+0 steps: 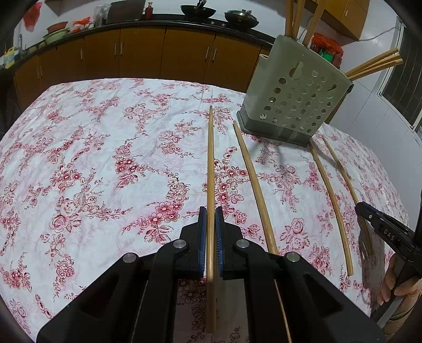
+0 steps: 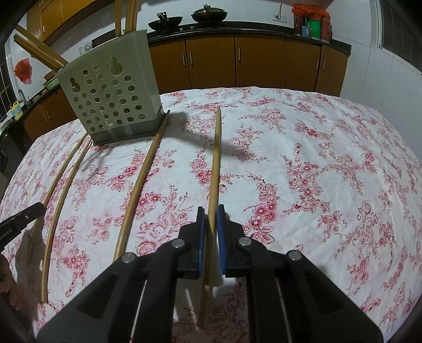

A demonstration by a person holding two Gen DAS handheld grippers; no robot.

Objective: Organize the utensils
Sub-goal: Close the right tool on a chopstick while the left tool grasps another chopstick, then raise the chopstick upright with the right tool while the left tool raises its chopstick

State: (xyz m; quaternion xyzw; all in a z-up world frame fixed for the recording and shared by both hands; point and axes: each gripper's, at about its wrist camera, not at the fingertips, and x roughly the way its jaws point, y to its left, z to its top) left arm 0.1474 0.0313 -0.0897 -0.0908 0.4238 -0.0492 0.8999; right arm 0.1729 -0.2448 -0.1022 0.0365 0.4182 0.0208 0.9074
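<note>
Each wrist camera sits close behind its own fingers, looking obliquely down across the table toward the counter. Both views share the holder, seen rightward from the left view, leftward from the right.

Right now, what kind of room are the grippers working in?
Most likely a home kitchen: woks on a dark counter above wooden cabinets, with a table in a floral cloth bearing a chopstick holder.
</note>
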